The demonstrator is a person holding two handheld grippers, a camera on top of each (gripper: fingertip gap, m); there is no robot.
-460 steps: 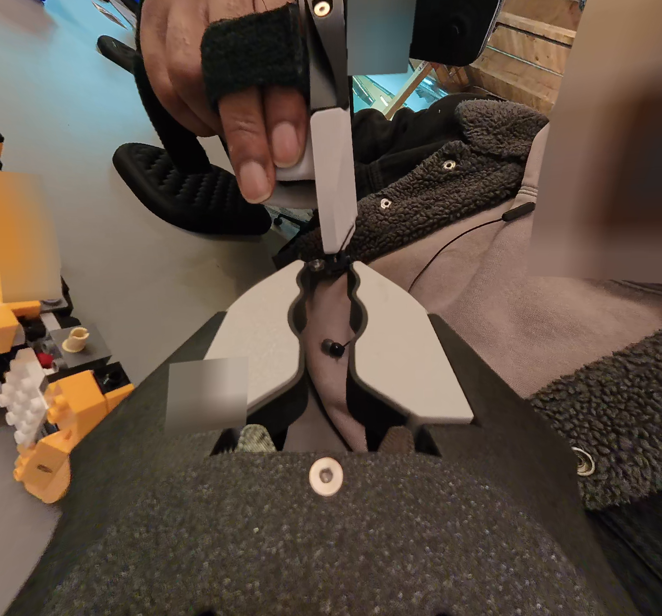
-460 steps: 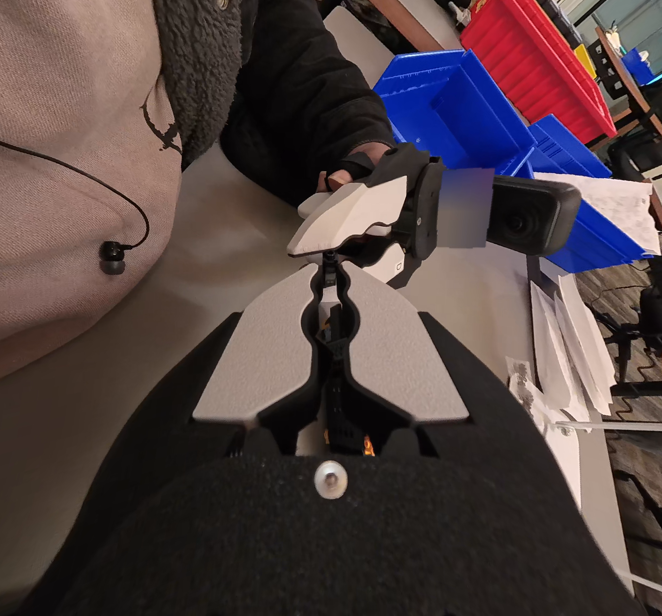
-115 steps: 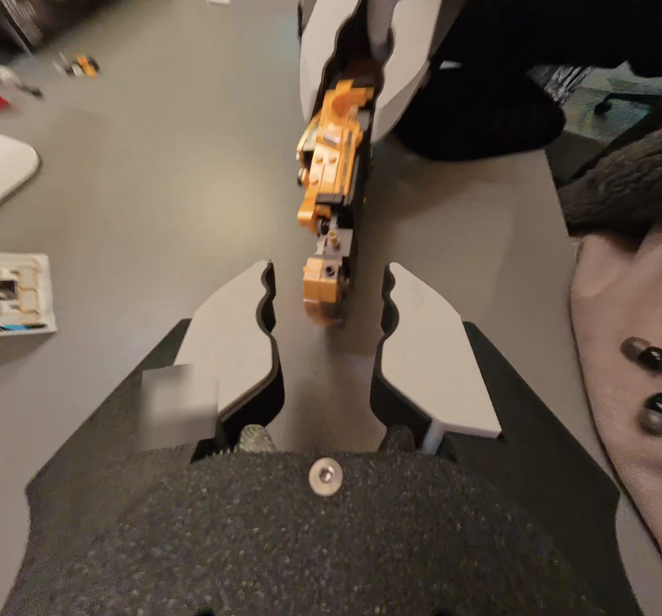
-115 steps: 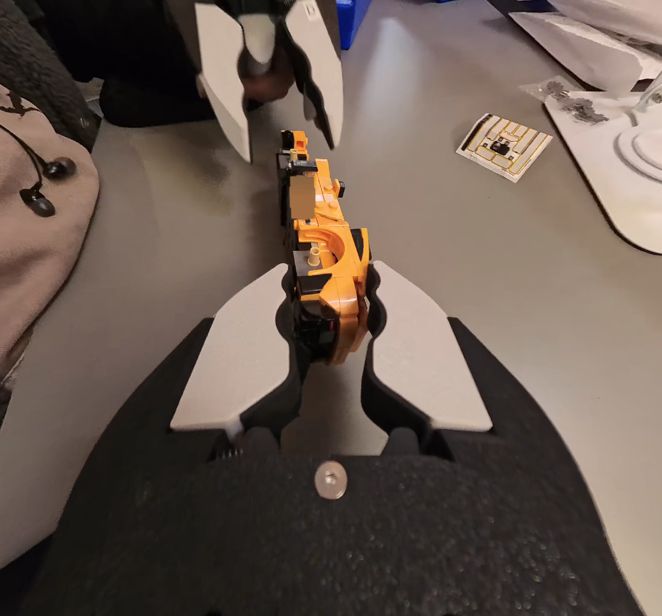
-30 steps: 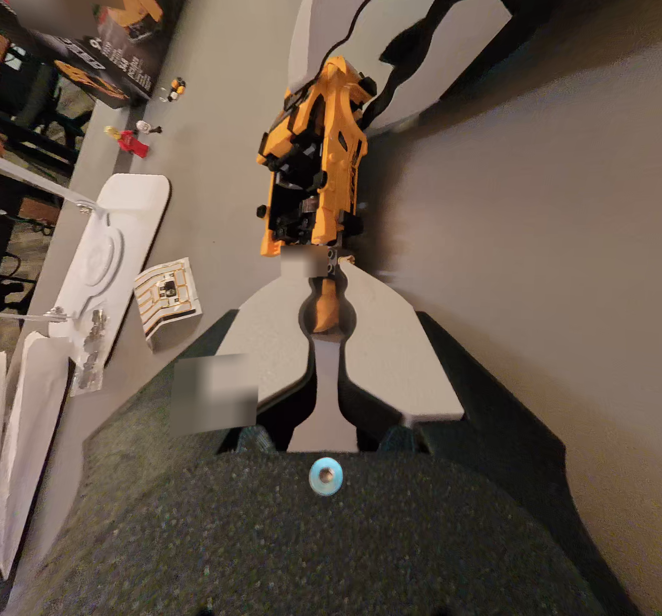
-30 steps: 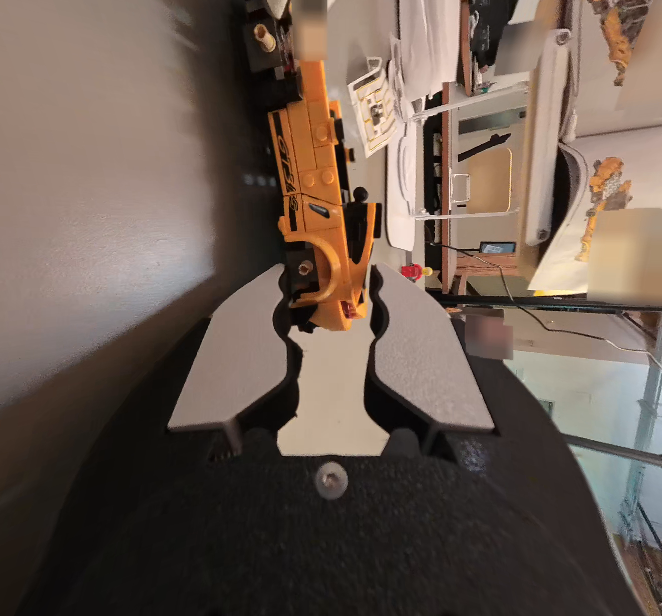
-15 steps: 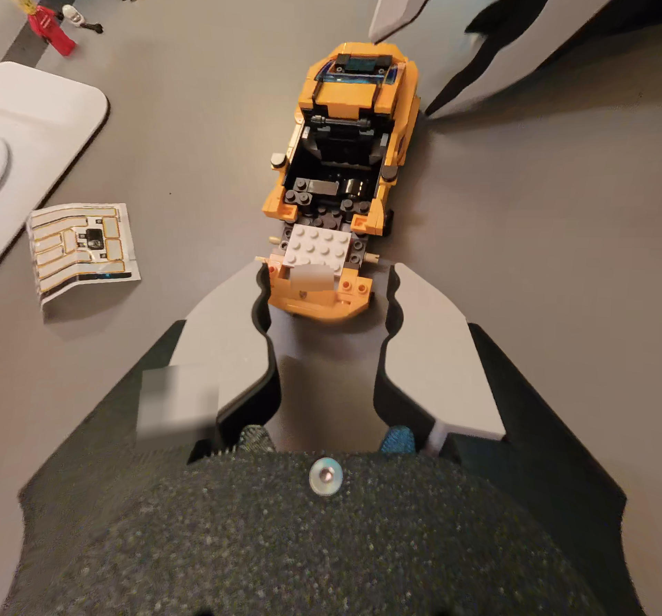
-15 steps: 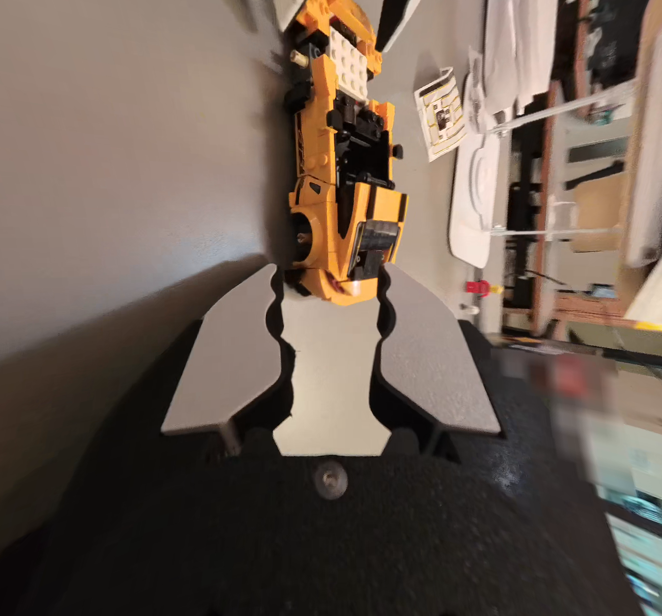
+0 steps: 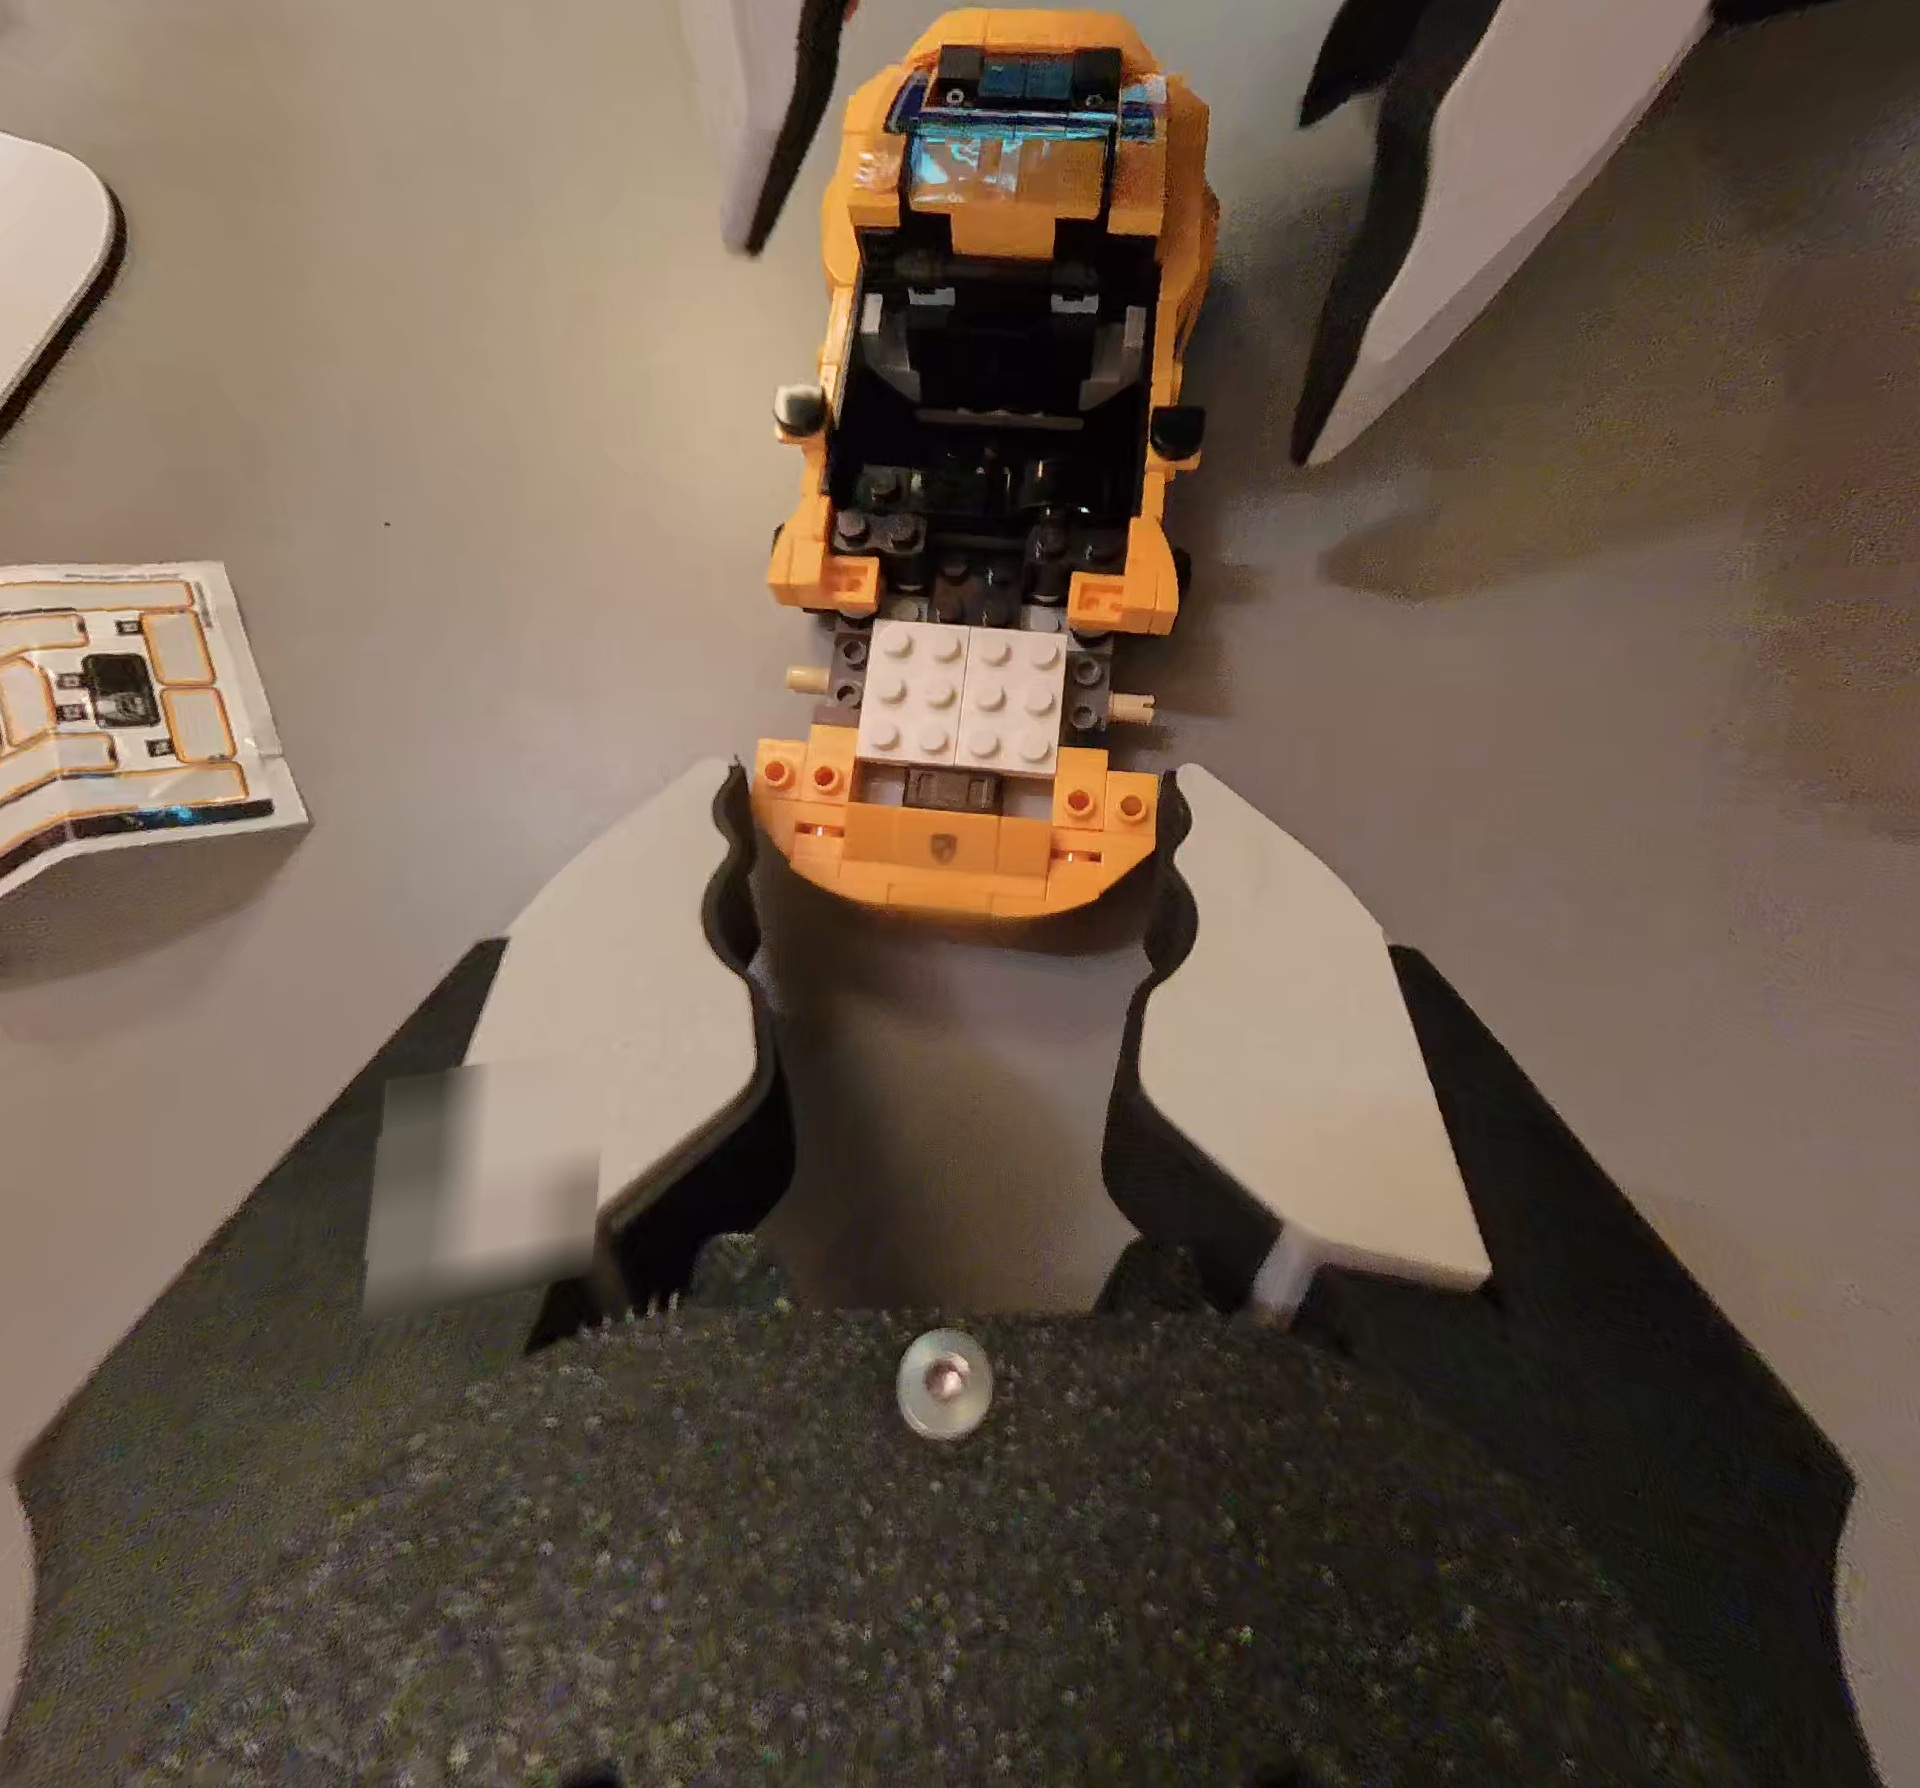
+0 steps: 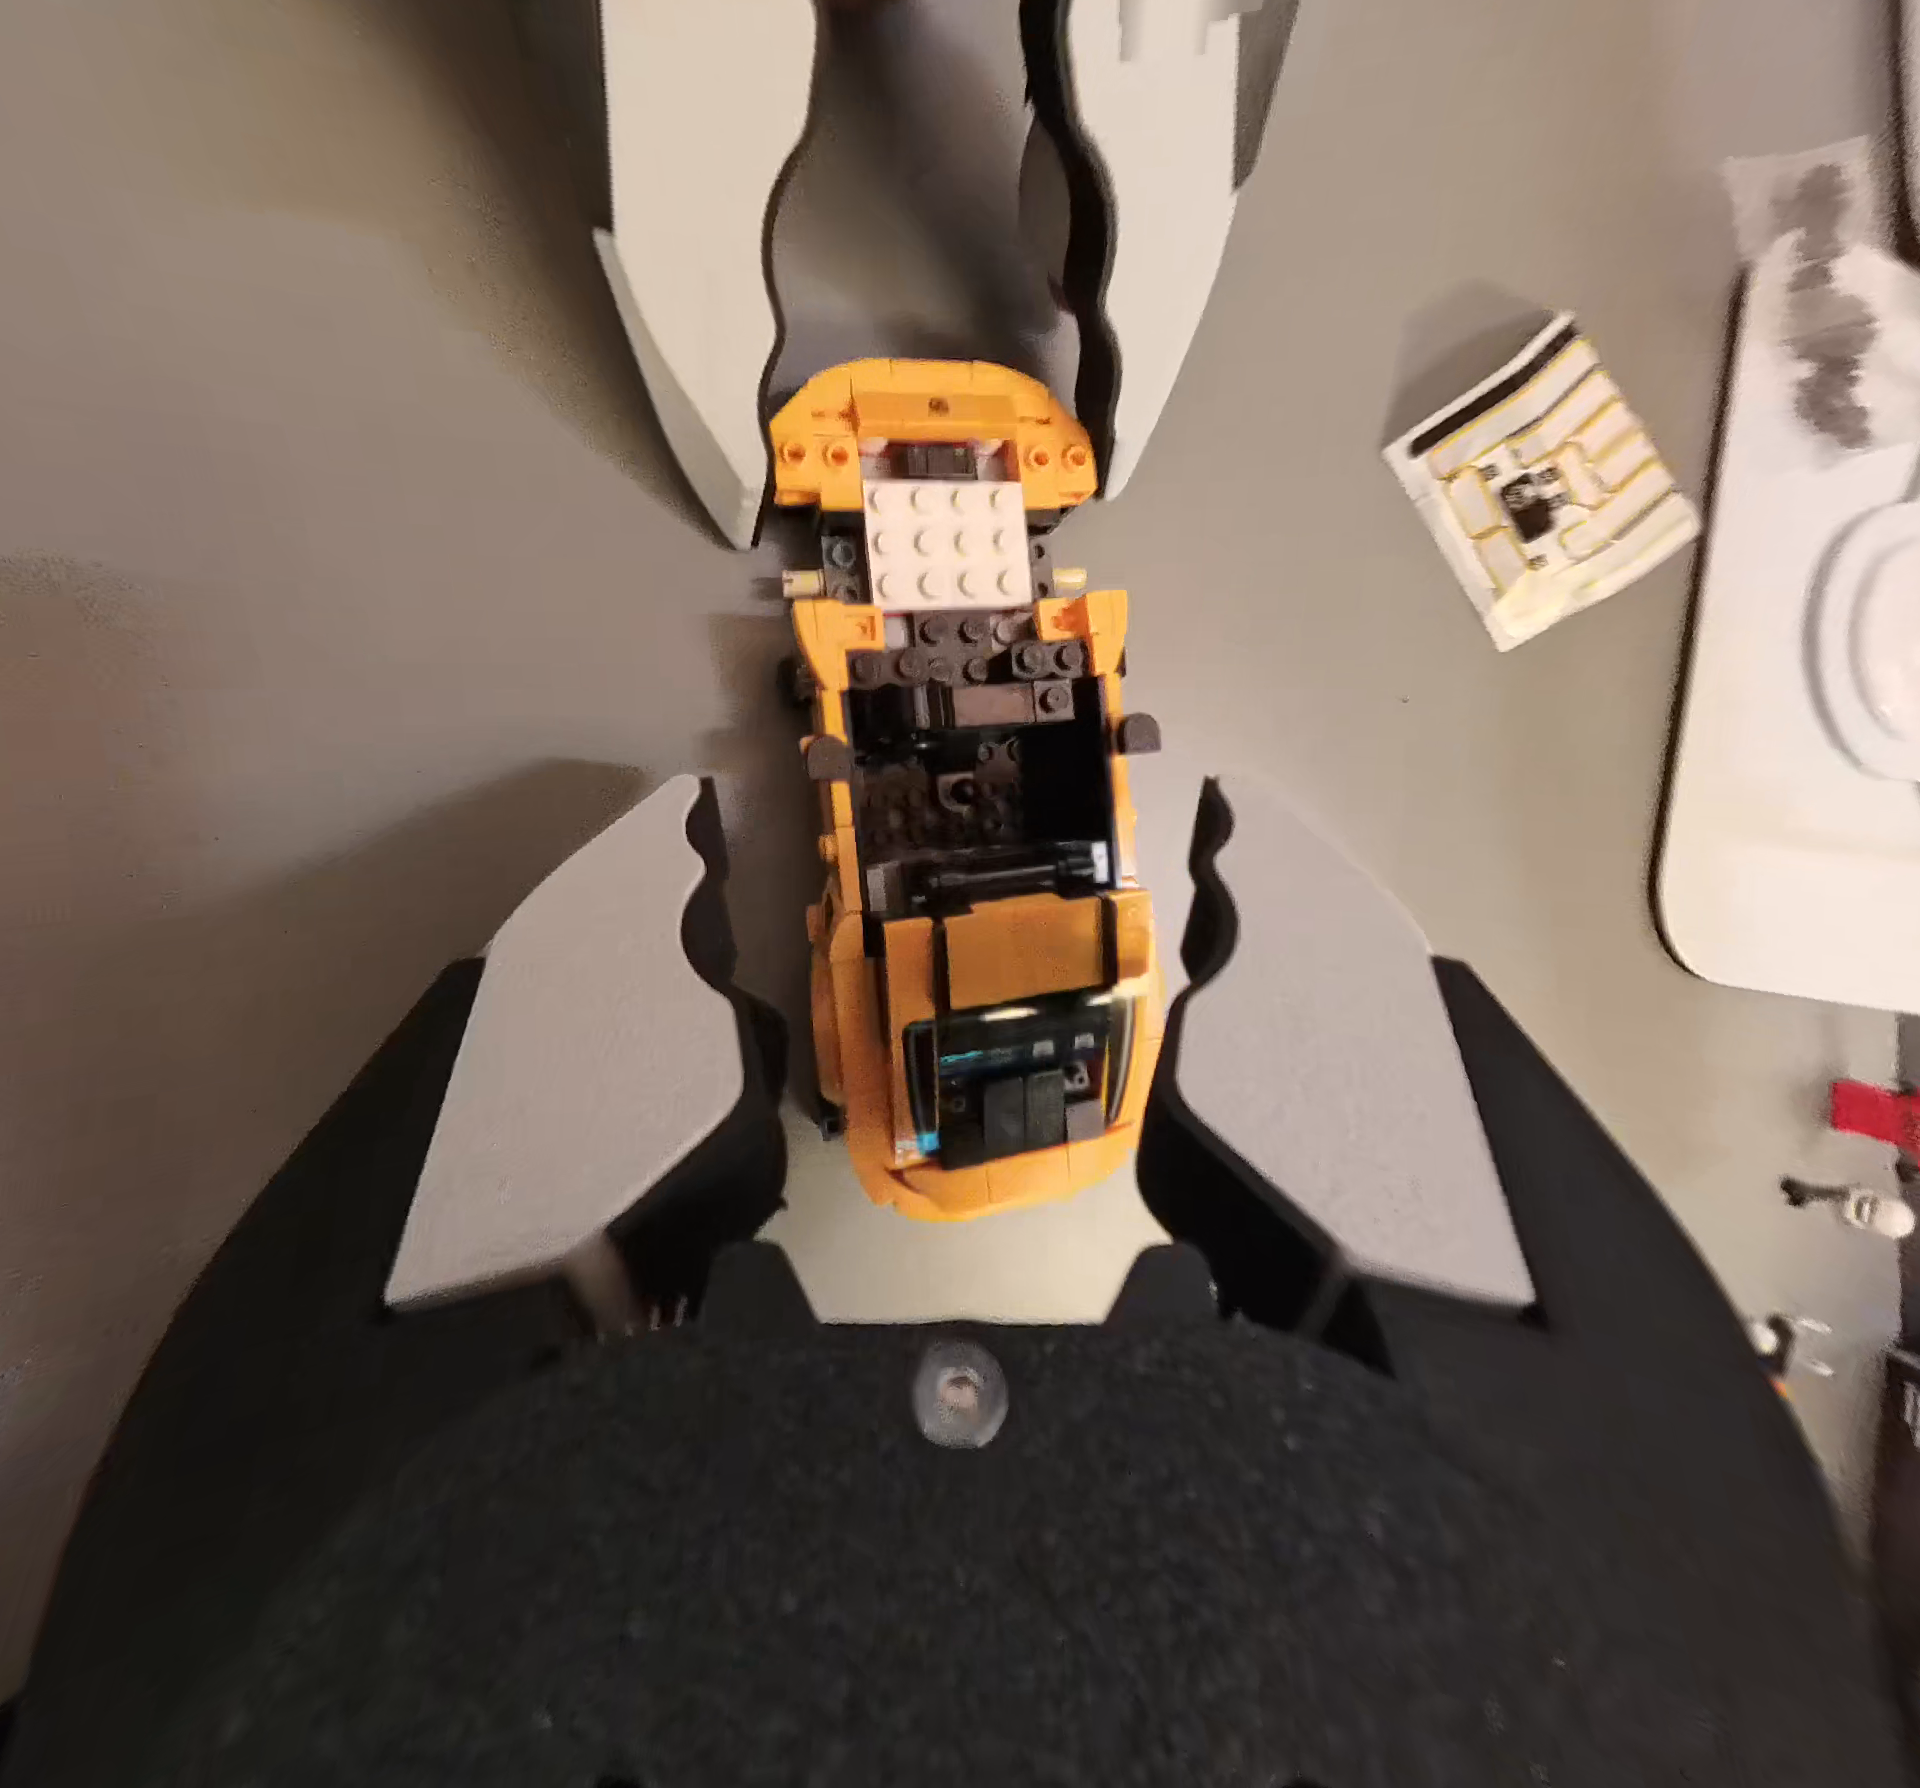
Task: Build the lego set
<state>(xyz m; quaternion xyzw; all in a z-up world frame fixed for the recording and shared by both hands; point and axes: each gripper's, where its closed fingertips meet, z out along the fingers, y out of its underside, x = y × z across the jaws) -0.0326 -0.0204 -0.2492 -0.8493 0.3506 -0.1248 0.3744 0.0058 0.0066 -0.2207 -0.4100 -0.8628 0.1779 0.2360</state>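
A partly built orange lego car [image 9: 997, 450] stands upright on the grey table [image 9: 468, 388]. It has a black open cockpit, a white studded plate near its front, tan axle pins with no wheels, and a blue see-through rear window. My left gripper [image 9: 951, 803] is open, its fingertips on either side of the car's front bumper. My right gripper [image 9: 1029, 351] shows at the top, open around the rear. In the right wrist view the car [image 10: 966, 855] lies between my open right gripper [image 10: 953, 793]'s fingers, with gaps on both sides. My left gripper [image 10: 925, 512] is open at the front end.
A sticker sheet [image 9: 125, 720] lies left of the car, and it also shows in the right wrist view [image 10: 1538, 481]. A white flat board [image 10: 1818, 699] lies beyond it, with a small bag of parts [image 10: 1818, 284]. A red minifigure [image 10: 1870, 1110] lies at the right edge. Some 7 centimeters of space lies between my two pairs of fingers.
A second ago both grippers held the car turned on its side. Both have since let go, and it stands upright on the table. The right gripper has opened wider and come closer around the rear.
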